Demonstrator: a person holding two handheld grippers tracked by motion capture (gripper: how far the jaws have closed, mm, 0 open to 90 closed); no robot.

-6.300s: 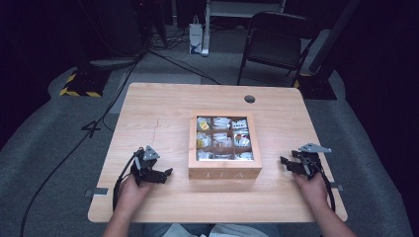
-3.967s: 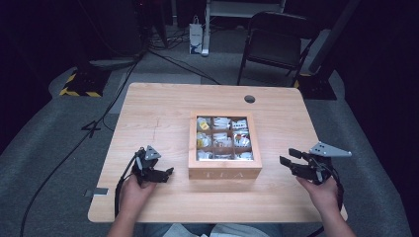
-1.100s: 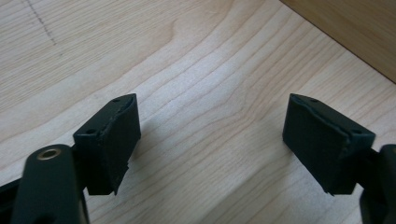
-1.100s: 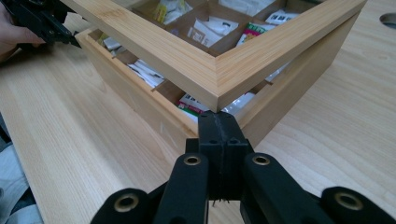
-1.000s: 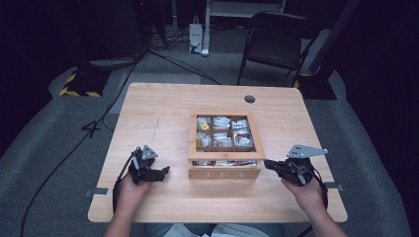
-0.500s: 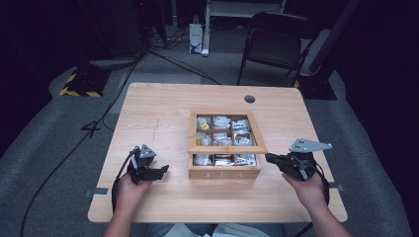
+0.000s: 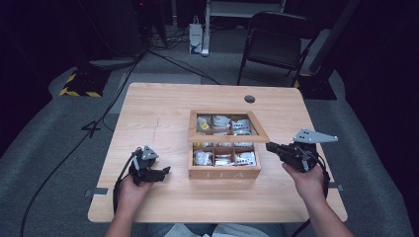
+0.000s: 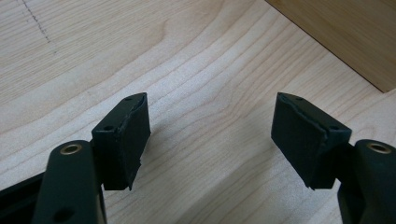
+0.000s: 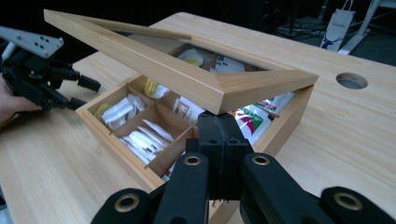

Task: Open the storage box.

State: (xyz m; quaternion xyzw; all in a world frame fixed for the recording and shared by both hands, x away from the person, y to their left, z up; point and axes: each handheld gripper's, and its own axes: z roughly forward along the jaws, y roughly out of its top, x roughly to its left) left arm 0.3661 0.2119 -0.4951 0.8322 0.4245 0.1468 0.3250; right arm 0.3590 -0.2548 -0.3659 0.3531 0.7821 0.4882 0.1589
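A wooden tea box [image 7: 225, 173] stands mid-table, its compartments holding tea bags [image 9: 140, 137]. Its glass-paned lid [image 7: 228, 138] is tilted up at the front. My right gripper [image 7: 269, 146] is shut, and its tips sit under the lid's front right corner [image 9: 219, 123], which rests on them. Left of the box, my left gripper [image 7: 165, 173] lies low over the bare table. Its jaws [image 8: 212, 135] stand open and have just been closing a little, with nothing between them. The right gripper view also catches the left gripper [image 9: 86, 93] beyond the box.
The wooden table [image 7: 148, 113] has a round cable hole [image 7: 249, 98] behind the box. A folding chair [image 7: 276, 44] and a white bag [image 7: 196, 37] stand on the floor past the far edge. Cables run across the floor at left.
The lid, flat several seconds ago, has come up further at its front edge. My right gripper moved in to the box's right corner and has risen with the lid. The left hand stayed put.
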